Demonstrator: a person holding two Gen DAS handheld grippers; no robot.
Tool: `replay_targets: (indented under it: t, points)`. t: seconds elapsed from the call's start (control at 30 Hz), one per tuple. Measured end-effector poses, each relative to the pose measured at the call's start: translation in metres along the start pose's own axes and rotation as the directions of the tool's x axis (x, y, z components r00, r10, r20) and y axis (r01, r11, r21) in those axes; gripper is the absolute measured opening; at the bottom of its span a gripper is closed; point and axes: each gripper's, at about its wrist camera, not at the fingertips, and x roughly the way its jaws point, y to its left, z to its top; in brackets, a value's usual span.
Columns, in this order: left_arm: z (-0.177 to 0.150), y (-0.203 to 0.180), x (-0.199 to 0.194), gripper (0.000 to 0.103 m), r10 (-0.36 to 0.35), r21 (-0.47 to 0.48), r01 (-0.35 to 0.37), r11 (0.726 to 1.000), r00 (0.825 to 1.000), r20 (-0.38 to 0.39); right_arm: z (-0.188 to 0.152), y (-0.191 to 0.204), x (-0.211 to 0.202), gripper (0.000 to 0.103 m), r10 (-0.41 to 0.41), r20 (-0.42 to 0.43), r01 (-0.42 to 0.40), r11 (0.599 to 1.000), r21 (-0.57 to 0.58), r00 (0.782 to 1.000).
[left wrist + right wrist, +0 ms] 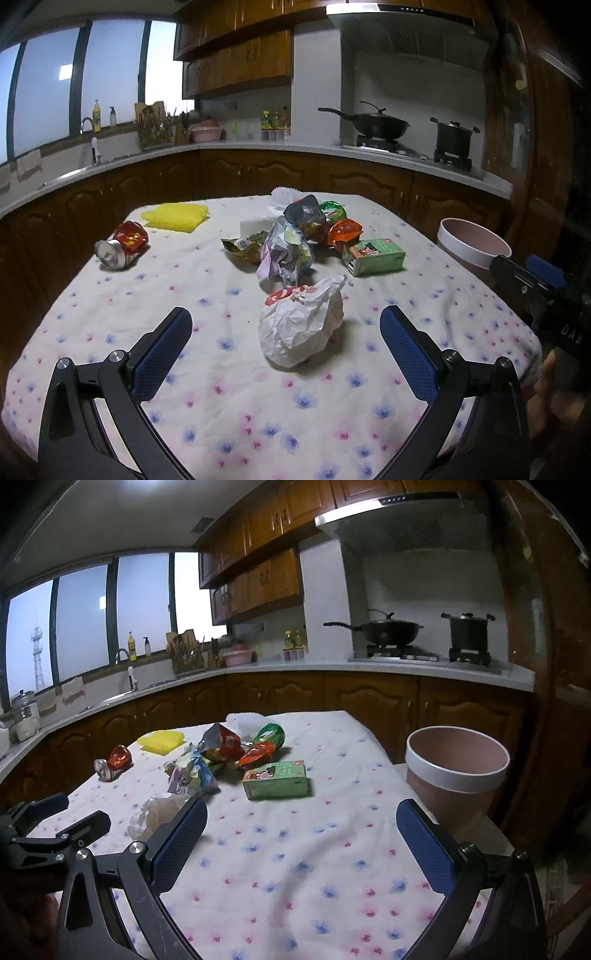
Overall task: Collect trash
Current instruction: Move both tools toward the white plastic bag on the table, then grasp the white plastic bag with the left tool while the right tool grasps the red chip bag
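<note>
Trash: every piece lies on the floral table, bin beside it apparently unfilled; left gripper and right gripper both spread wide, holding nothing.

Left gripper: black angular frame, two fingers faced with blue cross-hatched pads, round silver screw heads at the pivots. Right gripper: same black frame, blue textured pads, silver screws; seen from the left wrist camera, white lettering "DAS" on its black body. Bare skin of a hand just below that lettering.
</note>
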Motion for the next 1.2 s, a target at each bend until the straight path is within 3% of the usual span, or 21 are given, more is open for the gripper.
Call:
replay_targets:
  t: [0.3,0.63,0.73,0.8,0.87,1.0,1.1,1.17,1.2]
  points:
    - [0.009,0.004,0.029,0.103,-0.030,0.002,0.030,1.000,0.997,-0.074,0.015,-0.002,0.035,0.103,0.036,-0.102,-0.037,0.999,-0.013,0.994]
    - [0.013,0.010,0.074,0.103,-0.022,0.013,0.025,1.000,0.980,-0.197,0.028,-0.011,0.088,0.103,0.111,-0.231,-0.097,0.993,0.071,0.967]
    - [0.012,0.009,0.085,0.092,-0.029,0.032,0.038,0.999,0.974,-0.226,0.033,-0.007,0.099,0.103,0.134,-0.242,-0.118,0.990,0.076,0.961]
    - [0.012,0.009,0.095,0.069,-0.057,0.039,0.069,0.997,0.964,-0.258,0.037,-0.004,0.107,0.103,0.150,-0.245,-0.134,0.988,0.082,0.958]
    - [0.012,0.011,0.101,0.057,-0.096,0.024,0.107,0.994,0.954,-0.283,0.041,-0.001,0.115,0.102,0.163,-0.250,-0.146,0.986,0.086,0.955]
    - [0.020,0.017,0.102,0.047,-0.129,0.006,0.136,0.991,0.953,-0.275,0.049,0.007,0.132,0.098,0.195,-0.250,-0.176,0.980,0.094,0.948]
    - [0.030,0.027,0.103,0.044,-0.145,-0.029,0.142,0.989,0.953,-0.266,0.057,0.013,0.147,0.086,0.220,-0.260,-0.199,0.974,0.105,0.940]
    - [0.039,0.036,0.103,0.043,-0.155,-0.058,0.145,0.988,0.955,-0.252,0.062,0.019,0.158,0.070,0.241,-0.274,-0.217,0.969,0.115,0.931]
    - [0.044,0.043,0.102,0.042,-0.162,-0.081,0.146,0.986,0.957,-0.243,0.065,0.022,0.165,0.067,0.251,-0.279,-0.227,0.967,0.116,0.927]
